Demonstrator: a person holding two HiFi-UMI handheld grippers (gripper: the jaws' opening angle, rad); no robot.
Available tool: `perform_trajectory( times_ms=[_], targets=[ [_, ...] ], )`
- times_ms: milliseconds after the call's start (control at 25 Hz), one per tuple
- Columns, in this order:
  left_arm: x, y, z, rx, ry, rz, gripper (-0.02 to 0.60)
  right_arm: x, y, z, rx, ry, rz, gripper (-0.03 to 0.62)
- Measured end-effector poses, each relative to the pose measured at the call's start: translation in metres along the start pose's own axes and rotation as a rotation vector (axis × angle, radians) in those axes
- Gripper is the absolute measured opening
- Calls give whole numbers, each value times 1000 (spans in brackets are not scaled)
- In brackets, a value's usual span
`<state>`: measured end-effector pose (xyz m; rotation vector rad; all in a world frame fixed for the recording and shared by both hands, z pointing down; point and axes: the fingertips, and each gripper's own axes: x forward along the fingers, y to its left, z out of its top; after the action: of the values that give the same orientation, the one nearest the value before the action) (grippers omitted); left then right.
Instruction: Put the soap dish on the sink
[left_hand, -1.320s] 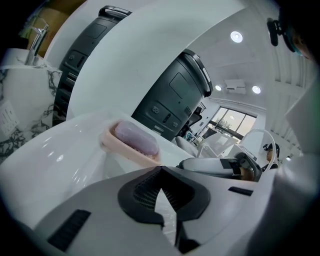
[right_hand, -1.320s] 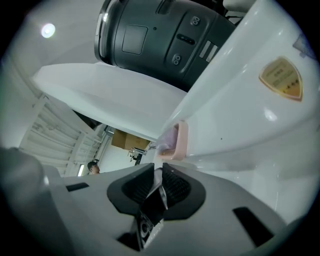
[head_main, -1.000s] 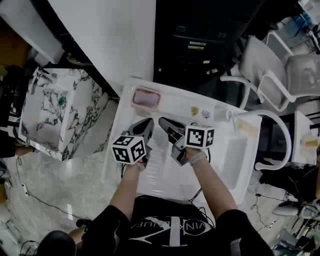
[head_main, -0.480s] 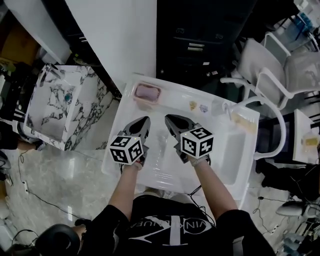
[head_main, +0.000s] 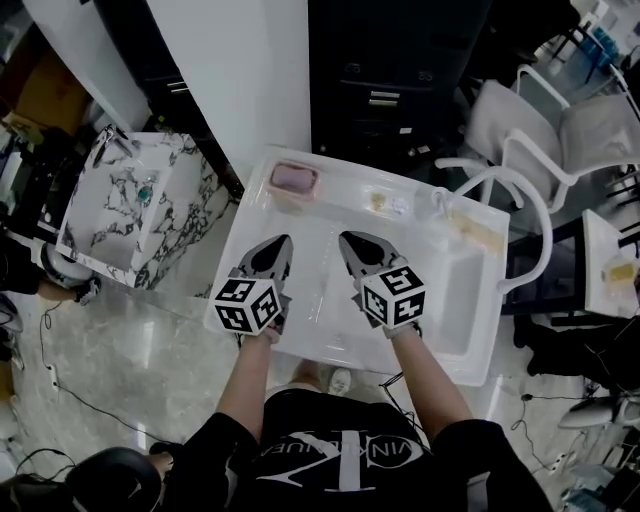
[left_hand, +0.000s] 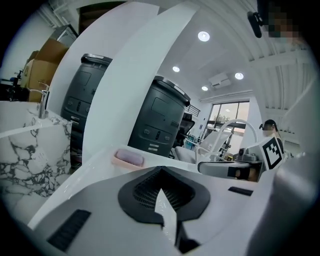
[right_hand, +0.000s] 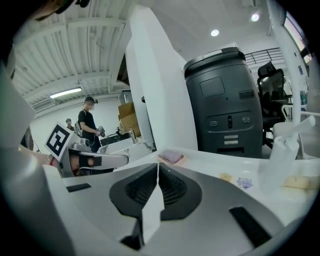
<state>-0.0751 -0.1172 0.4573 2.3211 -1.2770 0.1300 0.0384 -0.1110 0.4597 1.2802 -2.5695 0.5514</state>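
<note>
Left gripper (head_main: 278, 245) and right gripper (head_main: 352, 243) hang shut and empty over the near middle of the sink (head_main: 420, 235), while the soap dish (head_main: 297, 193), holding a pink bar (head_main: 293, 177), sits on its far left corner, so the task looks done.

No legible txt; shirt print (head_main: 340, 455) too blurry.

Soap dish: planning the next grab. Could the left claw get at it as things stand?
Probably yes. The soap dish sits on the sink's back rim just ahead of the left claw, only bare white surface between. The claw is shut and must open first.
</note>
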Motion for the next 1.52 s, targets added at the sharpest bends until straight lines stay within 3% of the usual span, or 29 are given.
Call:
perform_trajectory(
  times_ms=[800, 1520],
  targets=[
    [-96, -53, 7, 168, -147, 54, 14, -127, 20, 7, -96, -154, -112, 29],
    [-165, -75, -1, 216, -240, 114, 14, -203, 29, -5, -153, -219, -166, 29]
  ],
)
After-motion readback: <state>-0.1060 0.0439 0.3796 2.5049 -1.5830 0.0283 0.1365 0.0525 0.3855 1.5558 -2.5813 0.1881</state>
